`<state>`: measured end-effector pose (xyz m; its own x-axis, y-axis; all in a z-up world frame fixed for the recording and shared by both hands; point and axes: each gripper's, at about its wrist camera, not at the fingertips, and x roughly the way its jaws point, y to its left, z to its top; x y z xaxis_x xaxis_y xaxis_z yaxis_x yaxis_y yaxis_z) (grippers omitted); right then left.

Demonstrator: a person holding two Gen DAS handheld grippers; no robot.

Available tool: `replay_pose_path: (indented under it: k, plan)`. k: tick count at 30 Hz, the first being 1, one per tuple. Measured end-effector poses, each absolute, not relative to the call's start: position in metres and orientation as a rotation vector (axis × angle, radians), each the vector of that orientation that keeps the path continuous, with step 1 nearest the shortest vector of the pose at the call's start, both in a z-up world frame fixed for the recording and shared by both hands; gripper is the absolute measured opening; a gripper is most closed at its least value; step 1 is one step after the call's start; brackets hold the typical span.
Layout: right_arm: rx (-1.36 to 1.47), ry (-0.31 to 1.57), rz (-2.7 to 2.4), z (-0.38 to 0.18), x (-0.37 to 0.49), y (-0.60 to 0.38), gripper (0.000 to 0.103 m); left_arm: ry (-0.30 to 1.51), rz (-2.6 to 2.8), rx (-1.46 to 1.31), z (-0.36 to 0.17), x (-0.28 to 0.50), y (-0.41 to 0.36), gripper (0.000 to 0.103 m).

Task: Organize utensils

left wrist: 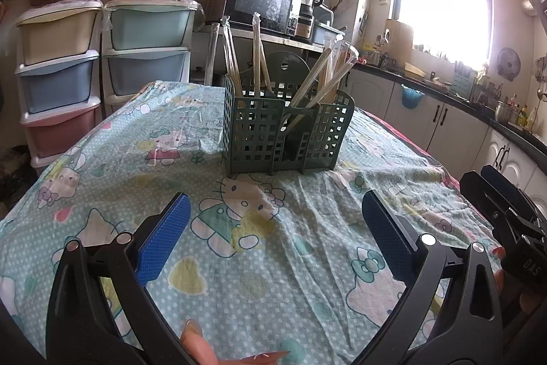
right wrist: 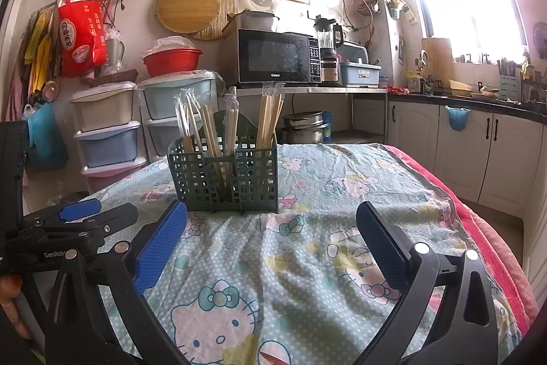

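Both grippers hover empty above the table, level with each other and set back from the caddy. Our left gripper (left wrist: 273,228) has its blue pads spread wide with only cloth between them, and our right gripper (right wrist: 271,235) is spread just as wide, holding nothing. In the right wrist view the left gripper shows at the left edge, side by side with ours.

The task's things are the wrapped chopsticks (left wrist: 259,57), and they all stand in the green slotted caddy (left wrist: 287,135) near the middle of the table, on the cartoon-print tablecloth (left wrist: 136,159). We see no loose utensil on the cloth in either view, so we judge the sorting is done or close to it.

If any step remains, it is tidying the lean. In the left wrist view one group stands nearly upright in the left compartment while another slants across toward the right one. From the right wrist view the sticks (right wrist: 212,125) spread over several compartments, and which slot each foot sits in we cannot tell through the lattice.

To do it well, we would come in from above, close on a single wrapped pair near its upper part, lift straight until the foot clears the divider, then lower it. The plastic sleeves look slippery, so a square, firm pinch matters. The caddy looks light; the other gripper could steady its wall against tipping.
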<state>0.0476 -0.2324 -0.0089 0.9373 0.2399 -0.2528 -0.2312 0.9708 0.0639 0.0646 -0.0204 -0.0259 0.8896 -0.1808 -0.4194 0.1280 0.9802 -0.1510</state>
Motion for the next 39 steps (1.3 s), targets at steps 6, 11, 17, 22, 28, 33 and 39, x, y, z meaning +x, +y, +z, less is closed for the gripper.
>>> replay_pose_path:
  k: [6,11,17,22,28,33,39]
  plan:
    - [0.034,0.262,0.241,-0.0091,0.0476,-0.2324,0.097,0.446,-0.161,-0.121,-0.0260,0.0648,-0.0204,0.093]
    - [0.035,0.262,0.240,-0.0091,0.0477,-0.2327,0.097,0.448,-0.160,-0.120,-0.0263,0.0648,-0.0208,0.093]
    - [0.035,0.265,0.240,-0.0091,0.0482,-0.2328,0.097,0.448,-0.161,-0.120,-0.0264,0.0645,-0.0207,0.093]
    - [0.039,0.266,0.235,-0.0083,0.0482,-0.2330,0.097,0.449,-0.163,-0.120,-0.0263,0.0647,-0.0209,0.093]
    - [0.047,0.270,0.226,-0.0085,0.0482,-0.2328,0.097,0.458,-0.164,-0.120,-0.0284,0.0662,-0.0219,0.093]
    - [0.045,0.272,0.216,-0.0088,0.0481,-0.2319,0.097,0.478,-0.143,-0.100,-0.0302,0.0692,-0.0247,0.093]
    - [0.055,0.283,0.203,-0.0103,0.0503,-0.2322,0.097,0.484,-0.135,-0.099,-0.0304,0.0692,-0.0239,0.093]
